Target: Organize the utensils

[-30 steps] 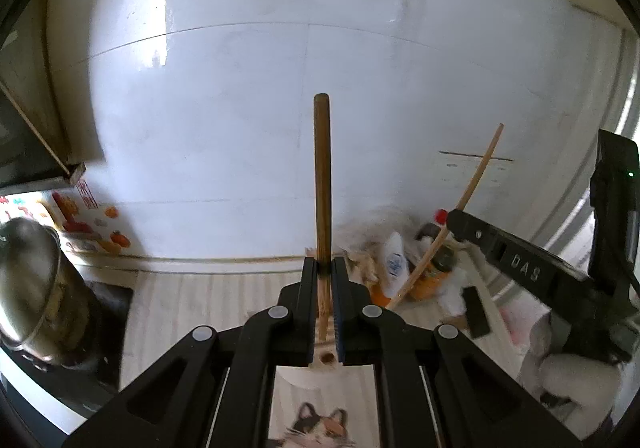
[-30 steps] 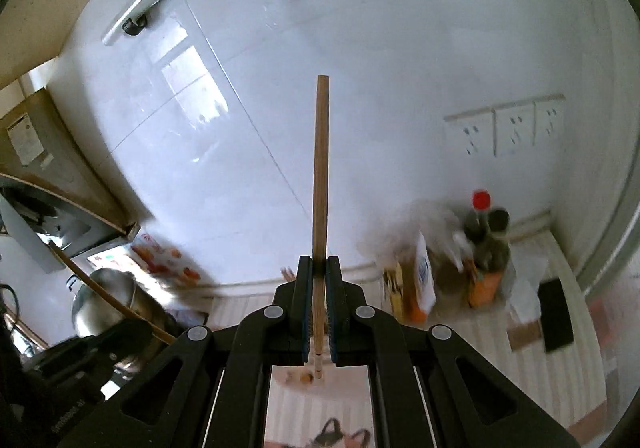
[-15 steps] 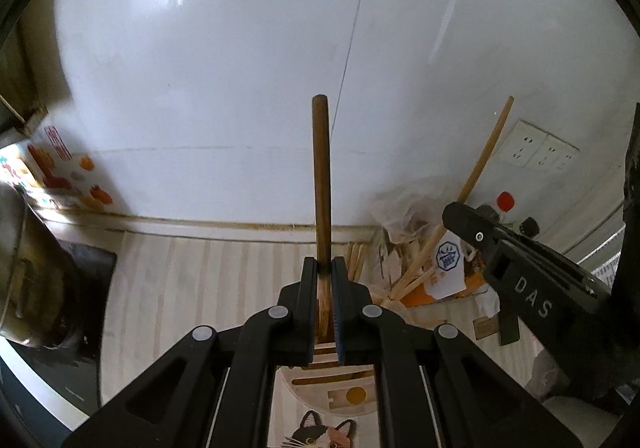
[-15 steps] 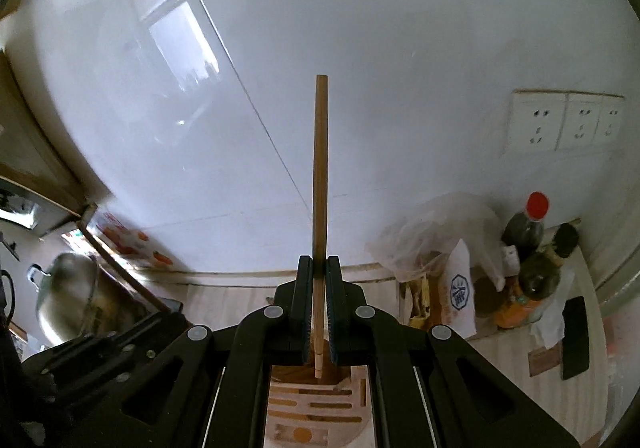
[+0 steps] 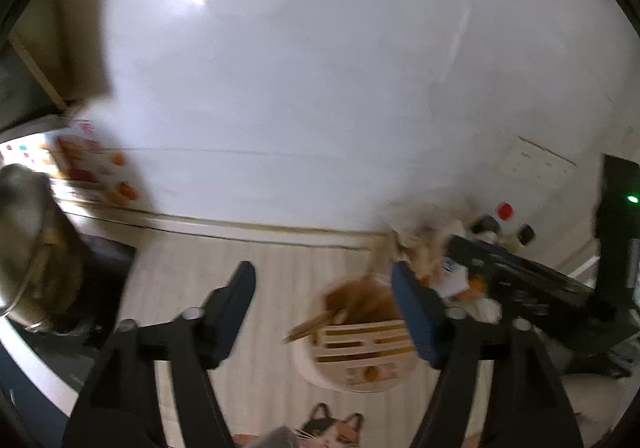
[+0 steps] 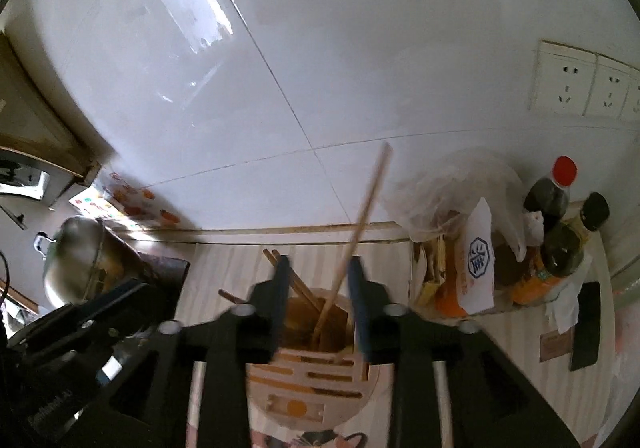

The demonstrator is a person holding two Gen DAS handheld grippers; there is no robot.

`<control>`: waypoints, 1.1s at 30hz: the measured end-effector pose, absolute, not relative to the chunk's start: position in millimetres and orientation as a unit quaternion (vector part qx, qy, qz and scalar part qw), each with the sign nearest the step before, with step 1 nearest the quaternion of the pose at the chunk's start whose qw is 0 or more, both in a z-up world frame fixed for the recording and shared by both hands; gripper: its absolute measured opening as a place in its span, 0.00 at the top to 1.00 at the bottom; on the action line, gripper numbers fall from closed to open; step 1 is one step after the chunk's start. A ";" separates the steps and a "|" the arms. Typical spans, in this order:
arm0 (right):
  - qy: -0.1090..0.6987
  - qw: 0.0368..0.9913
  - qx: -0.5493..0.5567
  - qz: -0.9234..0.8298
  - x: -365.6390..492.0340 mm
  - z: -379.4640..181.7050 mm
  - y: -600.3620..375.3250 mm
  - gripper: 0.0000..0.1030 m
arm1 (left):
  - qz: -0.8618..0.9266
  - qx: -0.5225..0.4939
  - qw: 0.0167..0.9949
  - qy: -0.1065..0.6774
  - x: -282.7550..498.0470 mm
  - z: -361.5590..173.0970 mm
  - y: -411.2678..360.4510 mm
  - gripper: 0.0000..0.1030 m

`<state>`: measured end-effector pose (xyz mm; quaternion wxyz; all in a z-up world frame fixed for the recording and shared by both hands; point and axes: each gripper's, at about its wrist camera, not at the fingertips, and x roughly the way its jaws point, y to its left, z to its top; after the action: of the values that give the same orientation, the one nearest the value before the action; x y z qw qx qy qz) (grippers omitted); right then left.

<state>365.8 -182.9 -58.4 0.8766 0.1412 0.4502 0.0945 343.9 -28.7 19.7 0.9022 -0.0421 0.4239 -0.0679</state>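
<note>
Both grippers over a slotted utensil holder [image 6: 308, 380] on a pale striped counter [image 5: 280, 280]. Left gripper [image 5: 322, 308] with jaws opening, spread wide, nothing between the pads; holder at lower centre-right of that view, just inside the right finger, with blurred brown chopsticks [image 5: 340, 308] lying tilted in its mouth. Right gripper [image 6: 318, 298] likewise opening, a pale chopstick [image 6: 360, 224] standing free in the gap, lower end down in the holder, upper end leaning toward upper right of the frame (pads clear of it on both sides). Darker chopsticks [image 6: 300, 284] slanted beside it. Steel pot [image 6: 76, 256] at left, sauce bottles [image 6: 552, 200] and plastic bag [image 6: 452, 184] at right.
</note>
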 end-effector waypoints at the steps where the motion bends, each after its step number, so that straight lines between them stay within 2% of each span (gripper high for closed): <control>1: 0.448 0.878 0.141 0.092 361.2 -55.0 -185.2 0.61 | -0.063 -0.038 0.904 0.421 342.0 18.8 -23.8 0.32; 3: 0.439 0.883 0.140 0.090 350.4 -46.3 -189.8 0.55 | -0.045 -0.031 0.907 0.418 334.6 16.6 -15.3 0.32; 4: 0.435 0.885 0.138 0.087 345.2 -43.0 -191.3 0.54 | -0.040 -0.031 0.908 0.417 331.4 14.3 -10.8 0.26; 5: 0.431 0.888 0.135 0.083 339.4 -39.7 -193.1 0.53 | -0.037 -0.031 0.908 0.415 327.4 11.6 -7.9 0.14; 7: 0.417 0.897 0.127 0.073 324.3 -33.3 -195.6 0.50 | -0.026 -0.027 0.911 0.411 319.9 3.9 -3.5 0.06; 9: 0.406 0.903 0.123 0.063 310.3 -29.8 -198.7 0.46 | -0.011 -0.024 0.912 0.409 311.8 -4.8 -0.2 0.05; 10: 0.403 0.904 0.126 0.062 303.0 -29.6 -200.3 0.45 | -0.005 -0.020 0.912 0.409 308.9 -7.4 1.6 0.00; 13: 0.402 0.904 0.132 0.053 285.2 -35.0 -204.4 0.39 | 0.014 0.004 0.914 0.407 298.0 -22.1 -0.4 0.00; 18: 0.406 0.911 0.078 0.012 263.5 -59.1 -192.6 0.04 | 0.026 0.020 0.905 0.424 289.6 -45.9 -6.4 0.00; 24: 0.398 0.917 0.025 -0.022 252.7 -73.3 -180.7 0.00 | 0.031 0.021 0.906 0.421 277.0 -47.4 -12.5 0.00; 33: 0.363 0.931 0.020 -0.039 201.7 -45.4 -176.4 0.00 | 0.003 0.007 0.928 0.373 210.3 -5.2 -1.4 0.00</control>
<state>201.7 -176.4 -45.4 0.9308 0.0199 0.3629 -0.0393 210.3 -1.4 -5.2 0.9278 0.0068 0.3730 0.0032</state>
